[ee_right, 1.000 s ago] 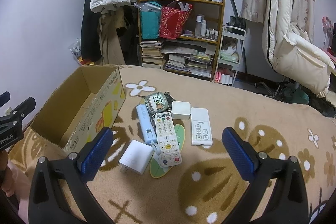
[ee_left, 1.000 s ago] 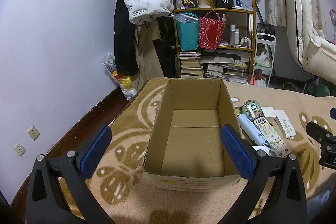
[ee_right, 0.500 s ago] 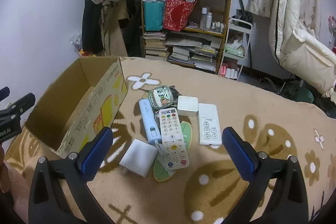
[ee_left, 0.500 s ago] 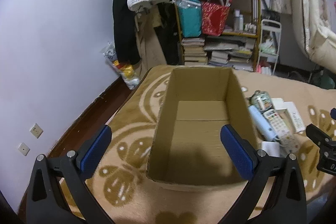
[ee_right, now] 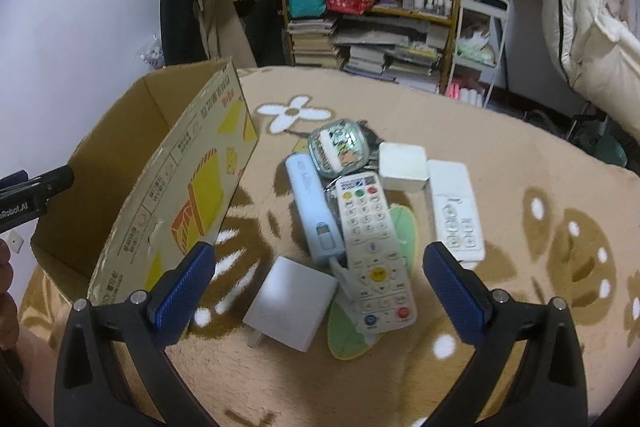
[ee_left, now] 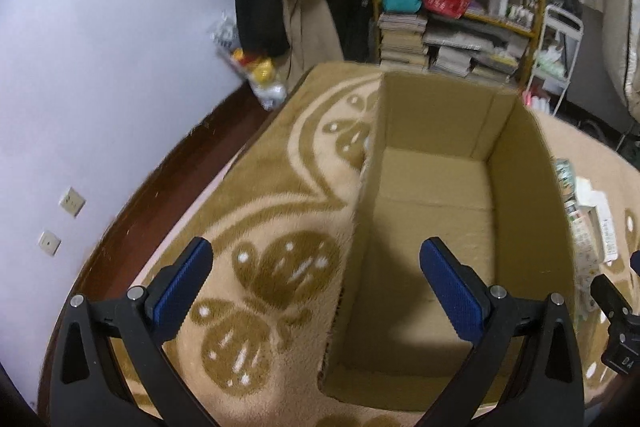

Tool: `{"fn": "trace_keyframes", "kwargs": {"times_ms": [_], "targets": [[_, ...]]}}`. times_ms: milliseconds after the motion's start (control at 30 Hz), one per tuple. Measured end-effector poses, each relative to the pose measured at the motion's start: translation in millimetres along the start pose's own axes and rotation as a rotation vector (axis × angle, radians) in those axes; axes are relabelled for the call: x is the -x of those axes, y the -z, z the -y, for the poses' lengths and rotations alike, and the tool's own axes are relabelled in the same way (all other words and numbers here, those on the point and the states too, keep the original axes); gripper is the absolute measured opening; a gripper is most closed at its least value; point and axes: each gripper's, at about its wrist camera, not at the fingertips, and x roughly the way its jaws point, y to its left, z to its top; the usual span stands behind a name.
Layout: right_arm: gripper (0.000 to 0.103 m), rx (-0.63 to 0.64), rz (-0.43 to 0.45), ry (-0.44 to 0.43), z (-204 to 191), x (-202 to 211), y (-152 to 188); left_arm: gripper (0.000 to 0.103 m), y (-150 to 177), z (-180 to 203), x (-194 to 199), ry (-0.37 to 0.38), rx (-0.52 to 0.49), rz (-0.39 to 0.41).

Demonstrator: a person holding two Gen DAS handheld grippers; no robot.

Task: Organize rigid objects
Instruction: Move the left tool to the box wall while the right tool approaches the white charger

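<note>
We have the cardboard box (ee_left: 440, 227) lying open and bare on the flowered blanket (ee_left: 280, 227), its long side close beside the heap of things to sort, so each piece needs only a short carry over the wall. The heap sits just right of the box: a long white remote (ee_right: 374, 251) lies on top, overlapping a pale blue power bank (ee_right: 314, 211) and a green leaf-shaped pad (ee_right: 404, 231); a white charger (ee_right: 290, 303) lies nearest us, a cartoon-printed tin (ee_right: 340, 149) and a small white box (ee_right: 402, 167) at the far end, and a flat white switch panel (ee_right: 454, 211) at the right. Our left hand-held gripper (ee_left: 316, 279) hangs spread wide over the box's near left wall, gripping nothing. Our right hand-held gripper (ee_right: 320, 283) is equally wide, bracketing the charger and remote from above, touching neither as far as we can judge.
</note>
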Motion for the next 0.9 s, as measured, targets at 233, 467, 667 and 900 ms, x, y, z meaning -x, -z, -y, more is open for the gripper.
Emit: {"fn": "trace_keyframes", "kwargs": {"times_ms": [233,467,667,900], "targets": [[0.102,0.016,-0.071,-0.029,-7.7,-21.5,6.3,0.102,4.0,-2.4,-17.8,-0.031,-0.01,-0.076],[0.101,0.004,-0.12,-0.051,-10.8,-36.5,12.0,0.096,2.1,-0.4,-25.4,-0.035,-0.015,-0.109],[0.096,0.003,-0.156,-0.053,-13.9,-44.5,15.6,0.073,6.3,6.0,-33.4,-0.036,-0.041,-0.147],[0.088,0.009,-0.193,-0.044,-15.3,-50.2,22.6,0.038,10.5,4.3,-39.9,0.022,0.002,-0.215]]}}
